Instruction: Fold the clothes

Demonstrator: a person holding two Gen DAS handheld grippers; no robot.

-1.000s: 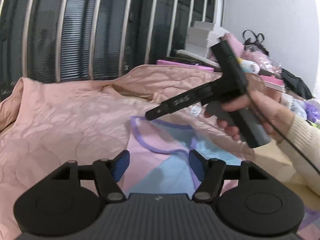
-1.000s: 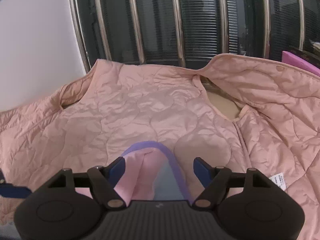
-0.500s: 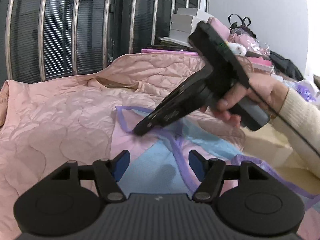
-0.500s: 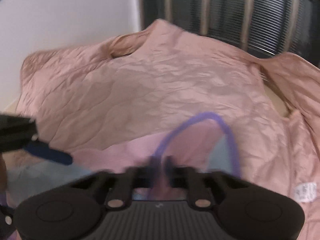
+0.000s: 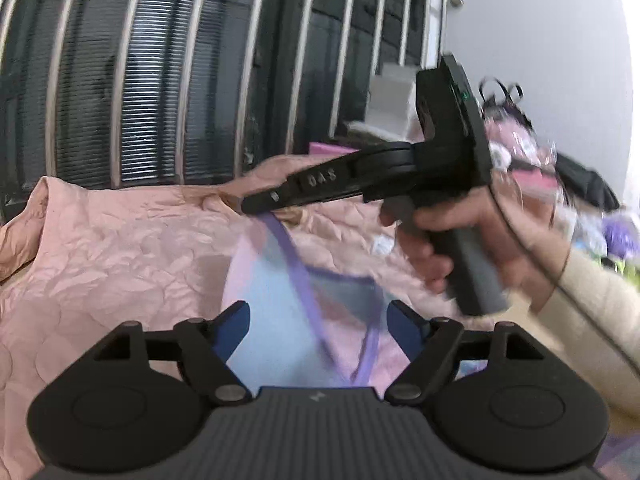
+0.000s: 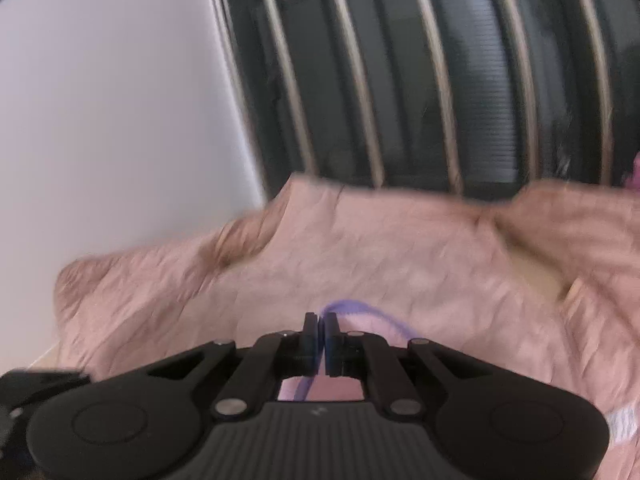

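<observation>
A small pink and light-blue garment [image 5: 276, 308] with purple trim [image 5: 298, 268] lies on a spread pink quilted jacket [image 5: 120, 248]. In the left wrist view a hand [image 5: 492, 232] holds my right gripper [image 5: 256, 205], which is shut on the trim and pulls that edge up off the jacket. The right wrist view shows the same grip: my right gripper [image 6: 321, 336] has the purple trim [image 6: 360, 308] pinched between its pads, above the jacket [image 6: 400, 248]. My left gripper [image 5: 320, 328] is opening. The garment shows between its fingers, but the pads do not press on it.
A barred dark window [image 5: 160, 80] stands behind the jacket, and a white wall [image 6: 100, 100] is at the left. Stacked white boxes [image 5: 390, 96], bags and pink clutter [image 5: 532, 152] crowd the right side. Part of my left gripper [image 6: 36, 380] shows at the right wrist view's lower left.
My right gripper closed on the garment's purple trim and lifted it, tilting upward. The left gripper's fingers have spread wider; that hand stayed about where it was.
</observation>
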